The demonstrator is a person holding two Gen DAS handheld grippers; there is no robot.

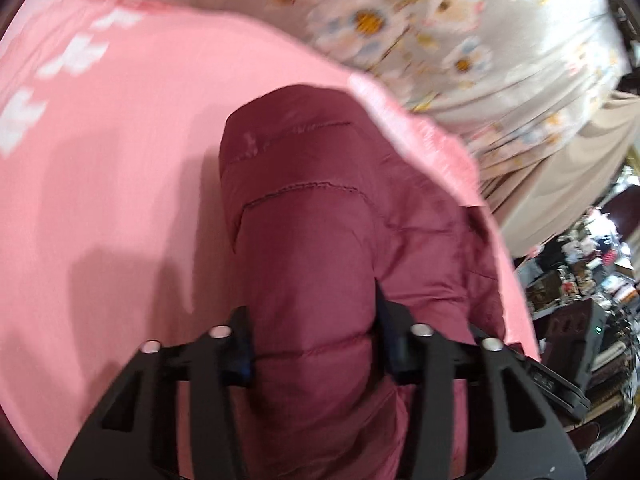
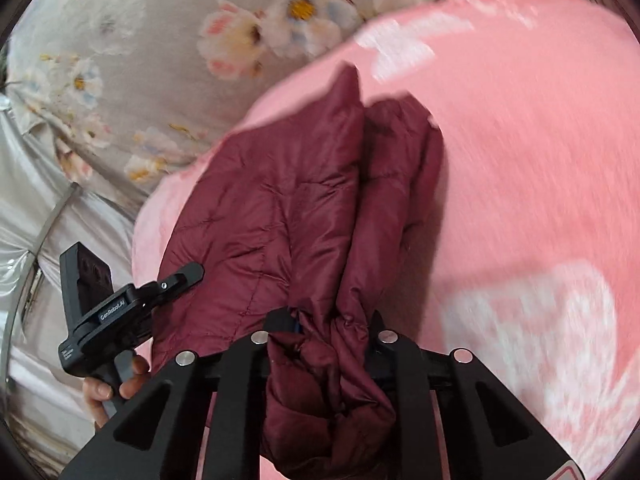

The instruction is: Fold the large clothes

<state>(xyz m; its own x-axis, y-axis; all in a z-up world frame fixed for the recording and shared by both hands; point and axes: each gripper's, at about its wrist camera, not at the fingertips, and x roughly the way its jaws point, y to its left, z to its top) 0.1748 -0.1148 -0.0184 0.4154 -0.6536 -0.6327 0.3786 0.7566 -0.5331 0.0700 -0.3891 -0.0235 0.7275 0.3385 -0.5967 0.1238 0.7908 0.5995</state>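
Left claw (image 1: 314, 344) is closing its two black fingers (image 1: 240, 344) on a thick quilted section of the maroon puffer jacket (image 1: 304, 216), which is filling the whole gap between them. Right claw (image 2: 324, 334) is pinching a bunched, gathered part of the same jacket (image 2: 280, 208), the fabric crumpling between its fingers (image 2: 276, 320) and spilling down below them. The jacket is hanging from both claws over a pink blanket (image 1: 120, 140) bearing blurred white markings; whether its far end is touching the blanket cannot be told. In the right wrist view the jacket is lying in two long lobes pointing away from the camera across the pink blanket (image 2: 520, 160).

A grey floral bedsheet (image 2: 120, 60) is lying beyond the blanket edge and also appearing at upper right of the left wrist view (image 1: 440, 40). The person's left hand (image 2: 108, 392) is gripping the handle of the other black device (image 2: 100, 308) at lower left. Cluttered shelves (image 1: 588, 276), dark and blurred, are showing at the right edge. No containers are showing.
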